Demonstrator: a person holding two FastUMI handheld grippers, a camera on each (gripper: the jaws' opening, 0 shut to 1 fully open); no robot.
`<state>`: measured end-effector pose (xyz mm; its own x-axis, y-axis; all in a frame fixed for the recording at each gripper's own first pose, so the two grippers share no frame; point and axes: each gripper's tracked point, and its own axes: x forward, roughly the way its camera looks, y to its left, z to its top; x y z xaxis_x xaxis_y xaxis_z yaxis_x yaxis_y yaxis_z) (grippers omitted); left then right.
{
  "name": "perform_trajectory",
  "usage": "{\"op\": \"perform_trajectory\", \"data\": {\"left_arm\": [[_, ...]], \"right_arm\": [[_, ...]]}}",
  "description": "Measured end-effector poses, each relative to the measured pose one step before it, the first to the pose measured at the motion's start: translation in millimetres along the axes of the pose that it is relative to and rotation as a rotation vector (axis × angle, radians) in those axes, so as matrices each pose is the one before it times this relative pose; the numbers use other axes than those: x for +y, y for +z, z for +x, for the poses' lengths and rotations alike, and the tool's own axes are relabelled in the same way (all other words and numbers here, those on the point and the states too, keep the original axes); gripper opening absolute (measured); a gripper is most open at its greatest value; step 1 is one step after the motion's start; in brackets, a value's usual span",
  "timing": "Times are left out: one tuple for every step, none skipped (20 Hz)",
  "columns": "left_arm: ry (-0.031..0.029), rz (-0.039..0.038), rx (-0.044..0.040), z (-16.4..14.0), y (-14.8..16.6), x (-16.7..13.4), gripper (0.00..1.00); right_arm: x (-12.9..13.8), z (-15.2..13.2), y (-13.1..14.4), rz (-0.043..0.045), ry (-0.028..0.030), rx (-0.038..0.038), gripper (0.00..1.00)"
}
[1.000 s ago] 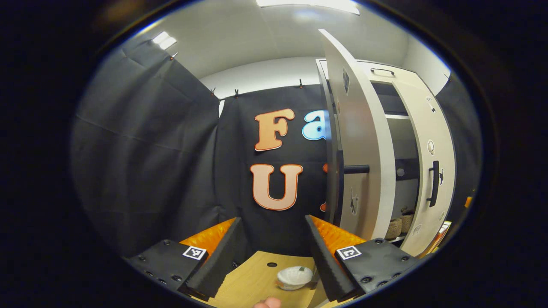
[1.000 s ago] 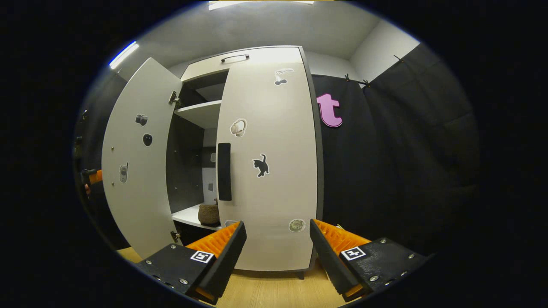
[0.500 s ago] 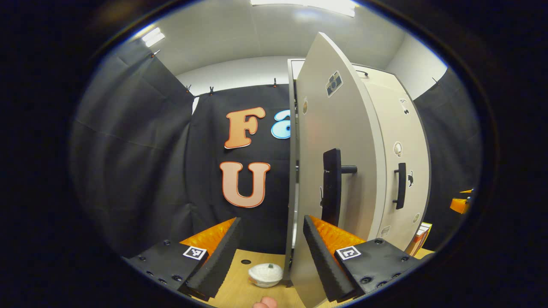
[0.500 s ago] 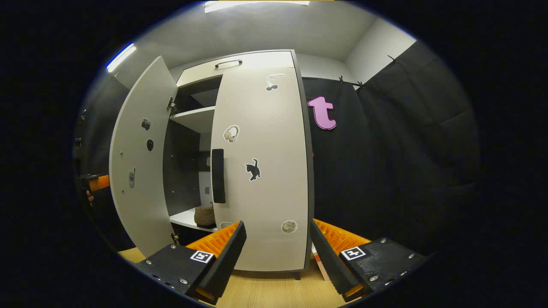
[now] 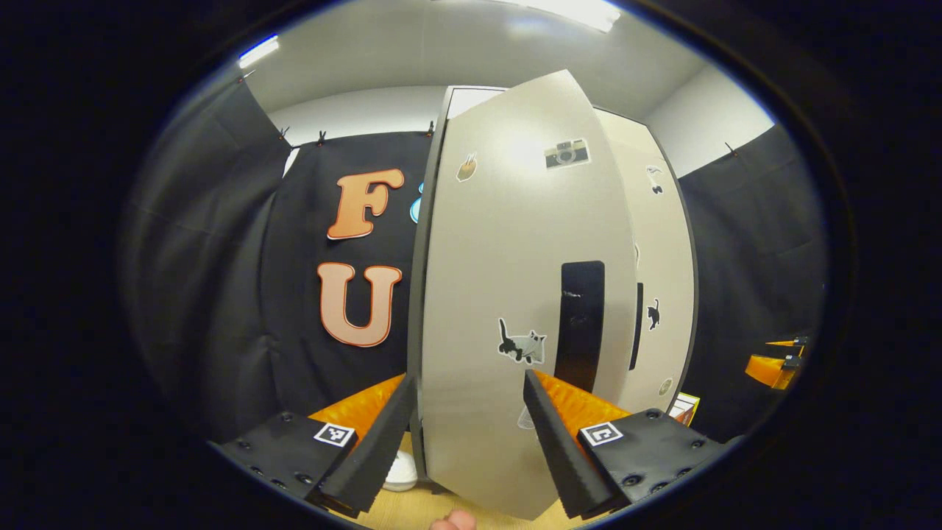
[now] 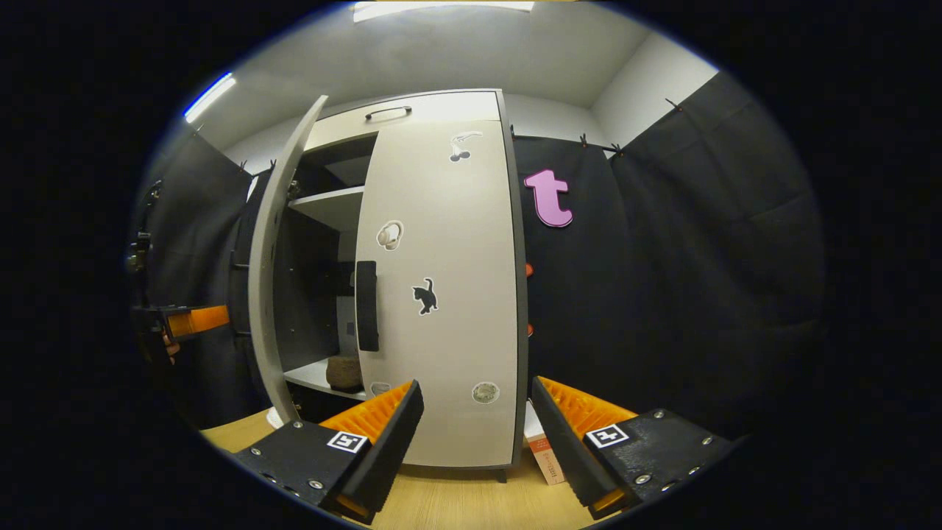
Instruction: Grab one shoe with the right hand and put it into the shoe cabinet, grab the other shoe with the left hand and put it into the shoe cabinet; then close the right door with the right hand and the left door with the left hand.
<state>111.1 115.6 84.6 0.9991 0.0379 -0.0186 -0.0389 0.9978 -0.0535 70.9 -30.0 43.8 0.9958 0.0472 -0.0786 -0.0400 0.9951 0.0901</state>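
Left door (image 5: 515,294): partly swung in, face just ahead of left gripper (image 5: 465,430), long axis upright, not latched.
Gap: shelf and one shoe (image 6: 341,372) visible behind door edge.
Right door (image 6: 441,294): looks shut.
Left gripper: fingers spread, holding nothing; nearer hand for the push.
Right gripper (image 6: 477,434): fingers apart, empty, facing right door.
Next: likely push left door inward.

Wooden floor (image 6: 456,508) — cabinet (image 6: 441,294), box (image 6: 543,456)
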Motion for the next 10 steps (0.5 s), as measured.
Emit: {"op": "perform_trajectory", "data": {"left_arm": [[-0.00920, 0.01109, -0.00646, 1.47, 2.06, -5.31, 0.96], [-0.00928, 0.00808, -0.00286, 0.20, -0.17, -5.44, 0.96], [-0.00907, 0.00235, 0.00006, 1.12, 0.68, -4.42, 0.95], [-0.01067, -0.00364, 0.00227, 1.56, -1.79, -5.98, 0.95], [-0.01757, -0.00815, 0.00650, 3.20, -1.85, -8.57, 0.96], [-0.01757, -0.00981, 0.00615, 3.36, -1.79, -8.40, 0.96], [-0.01659, -0.00636, 0.00255, 4.61, 0.11, -8.38, 0.96], [-0.00996, 0.00093, -0.00147, 4.41, 1.22, -6.40, 0.96], [-0.00473, 0.00398, -0.00343, 5.77, 2.00, -4.79, 0.96], [-0.00915, -0.00183, 0.00250, 6.72, 0.91, -5.54, 0.96]], "right_arm": [[0.22, -0.42, 0.81, -0.00220, -0.00182, -0.00133, 0.92], [0.61, -1.05, 0.52, -0.00040, -0.00007, -0.00443, 0.92], [-0.16, -0.66, 0.27, 0.00137, -0.00140, -0.00250, 0.92], [-0.63, -0.71, -0.18, 0.00314, -0.00188, -0.00065, 0.92], [-0.39, -0.31, -0.91, 0.00556, -0.00093, 0.00334, 0.92], [-0.29, -0.32, -0.61, 0.00375, 0.00050, 0.00288, 0.92], [-0.77, 0.09, 0.33, 0.00143, -0.00365, -0.00101, 0.92], [-1.46, -1.00, -0.02, -0.00012, -0.00545, -0.00022, 0.92], [-1.07, -1.52, 0.24, -0.00052, -0.00457, -0.00087, 0.92], [-2.24, -1.37, 0.52, 0.00046, -0.00523, -0.00191, 0.92]]}}
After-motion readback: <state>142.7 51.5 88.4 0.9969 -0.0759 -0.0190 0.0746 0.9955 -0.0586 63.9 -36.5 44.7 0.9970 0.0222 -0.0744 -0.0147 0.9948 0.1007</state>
